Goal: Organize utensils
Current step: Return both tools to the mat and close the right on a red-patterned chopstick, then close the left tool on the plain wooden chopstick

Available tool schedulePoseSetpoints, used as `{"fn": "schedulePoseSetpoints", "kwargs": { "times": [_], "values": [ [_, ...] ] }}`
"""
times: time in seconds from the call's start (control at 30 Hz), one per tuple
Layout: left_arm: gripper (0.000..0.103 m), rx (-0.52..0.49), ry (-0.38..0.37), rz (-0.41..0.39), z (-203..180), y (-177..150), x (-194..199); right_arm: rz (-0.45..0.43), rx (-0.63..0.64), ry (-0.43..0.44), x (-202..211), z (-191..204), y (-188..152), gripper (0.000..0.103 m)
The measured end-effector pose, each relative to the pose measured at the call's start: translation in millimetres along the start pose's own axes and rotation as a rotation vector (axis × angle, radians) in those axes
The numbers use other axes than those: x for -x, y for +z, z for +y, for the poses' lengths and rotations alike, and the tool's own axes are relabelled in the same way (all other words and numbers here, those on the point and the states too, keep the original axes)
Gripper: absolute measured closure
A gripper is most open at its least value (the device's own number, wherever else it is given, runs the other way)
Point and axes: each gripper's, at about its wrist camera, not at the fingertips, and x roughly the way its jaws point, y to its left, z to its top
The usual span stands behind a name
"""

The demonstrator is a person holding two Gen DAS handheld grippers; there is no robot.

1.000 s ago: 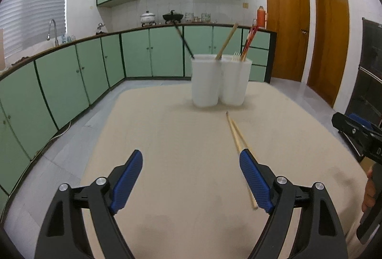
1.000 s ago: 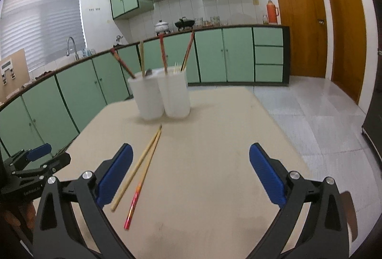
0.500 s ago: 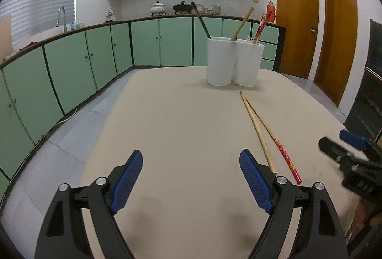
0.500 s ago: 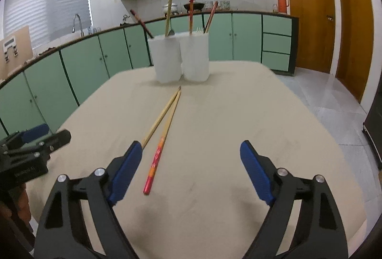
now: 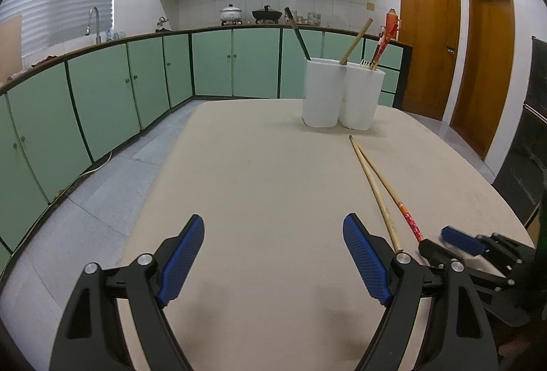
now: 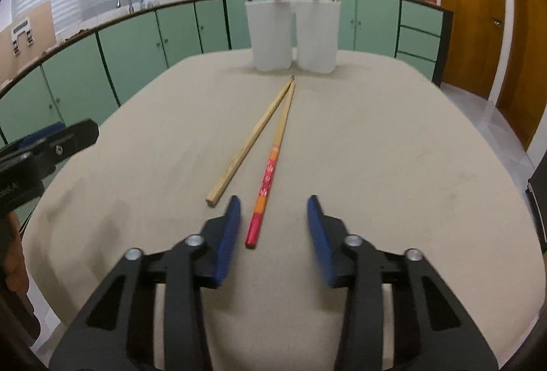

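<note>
Right gripper point(image 6: 273, 227), jaws spread, straddled the red-handled patterned bamboo chopstick point(image 6: 270, 166) on the matte beige worktop point(image 6: 393, 166); left gripper point(image 5: 273, 255) jaws spread wide.

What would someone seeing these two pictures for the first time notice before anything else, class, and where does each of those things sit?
Two chopsticks lie in a narrow V mid-table: a plain wooden chopstick and a red-handled chopstick, tips meeting toward the far end. Behind them two white holders stand side by side, already filled with upright utensils. The open right gripper brackets the red handle's end, while the open left gripper hovers over bare table.
</note>
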Motion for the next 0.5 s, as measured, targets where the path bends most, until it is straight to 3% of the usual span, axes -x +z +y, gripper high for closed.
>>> {"fn": "schedulePoseSetpoints", "kwargs": {
  "times": [0.03,0.1,0.13,0.27,0.5],
  "values": [
    [0.021,-0.001,-0.003,0.001,-1,0,0,0.007,0.004,0.001,-1,0,0,0.077],
    [0.021,-0.005,-0.010,0.002,-4,1,-1,0.009,0.005,0.013,-1,-2,1,0.094],
    [0.021,-0.007,-0.015,0.004,-6,1,-1,0.016,0.003,0.025,-1,-4,1,0.096],
    [0.021,-0.019,-0.042,0.010,-19,1,-5,0.016,-0.005,0.022,3,-12,2,0.097],
    [0.022,-0.041,-0.097,0.035,-51,1,-13,0.000,-0.104,-0.079,12,-54,6,0.098]
  ]
}}
